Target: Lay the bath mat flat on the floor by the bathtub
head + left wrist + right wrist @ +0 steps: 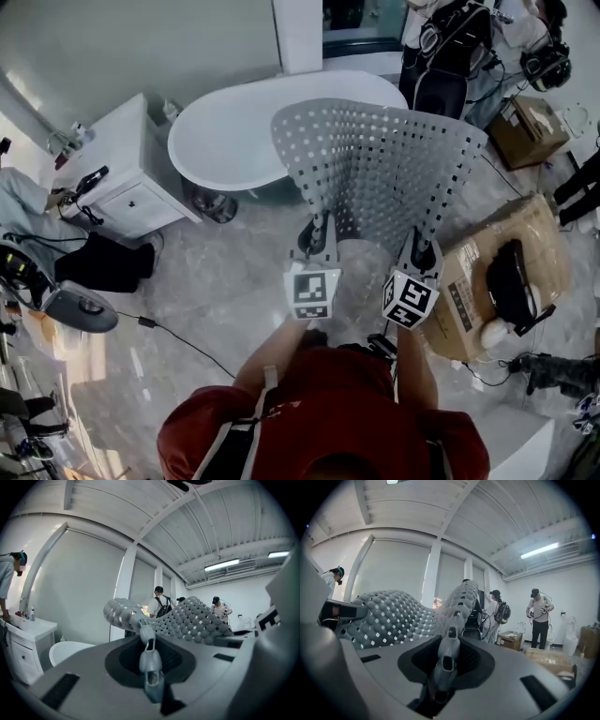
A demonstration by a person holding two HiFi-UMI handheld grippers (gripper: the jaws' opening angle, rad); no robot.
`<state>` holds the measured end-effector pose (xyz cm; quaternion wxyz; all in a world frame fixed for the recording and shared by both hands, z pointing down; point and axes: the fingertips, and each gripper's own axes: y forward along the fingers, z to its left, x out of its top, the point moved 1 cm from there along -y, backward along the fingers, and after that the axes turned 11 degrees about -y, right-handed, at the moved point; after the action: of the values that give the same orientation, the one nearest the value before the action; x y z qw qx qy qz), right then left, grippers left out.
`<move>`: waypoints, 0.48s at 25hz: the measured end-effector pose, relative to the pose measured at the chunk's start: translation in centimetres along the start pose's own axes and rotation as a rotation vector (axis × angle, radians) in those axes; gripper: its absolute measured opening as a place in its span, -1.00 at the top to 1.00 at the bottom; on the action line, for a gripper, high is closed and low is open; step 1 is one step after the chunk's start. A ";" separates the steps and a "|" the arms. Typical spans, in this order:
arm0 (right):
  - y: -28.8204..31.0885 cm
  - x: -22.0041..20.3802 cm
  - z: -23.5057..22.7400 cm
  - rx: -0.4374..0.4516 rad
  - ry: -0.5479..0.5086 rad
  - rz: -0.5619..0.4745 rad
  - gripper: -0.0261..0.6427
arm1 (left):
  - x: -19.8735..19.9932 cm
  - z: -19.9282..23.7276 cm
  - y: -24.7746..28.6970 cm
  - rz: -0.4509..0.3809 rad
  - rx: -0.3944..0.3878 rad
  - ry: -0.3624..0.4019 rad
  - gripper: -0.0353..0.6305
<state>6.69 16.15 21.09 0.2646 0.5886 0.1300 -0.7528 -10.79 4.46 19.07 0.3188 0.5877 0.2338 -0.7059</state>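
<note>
the left tool (318, 232) is clenched on the near edge of the grey perforated bath mat (380, 164), and the right tool (421, 246) grips the same edge just beside it. the mat is off the marble floor (216, 300), held up and spread, near the end of the white bathtub (234, 131). a cardboard box (464, 281) lies to the right.

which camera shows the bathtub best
The head view: the white bathtub shows from above, nearly whole, with only its right part behind the held-up bath mat. The left gripper view catches just a piece of its rim low at left. The right gripper view shows none of it.
</note>
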 end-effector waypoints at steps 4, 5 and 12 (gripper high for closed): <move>0.9 -0.4 0.0 -0.025 0.005 0.016 0.67 | -0.2 0.5 1.2 0.014 -0.023 0.001 0.75; 1.0 -0.6 0.0 -0.031 0.007 0.020 0.66 | -0.3 0.6 1.4 0.016 -0.029 0.004 0.75; 2.7 -3.1 0.6 -0.027 0.017 0.064 0.66 | -2.3 1.4 3.0 0.062 -0.029 0.020 0.75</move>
<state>8.25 14.38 24.50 0.2954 0.5953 0.1233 -0.7370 -9.31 1.81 21.78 0.3465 0.5972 0.2287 -0.6862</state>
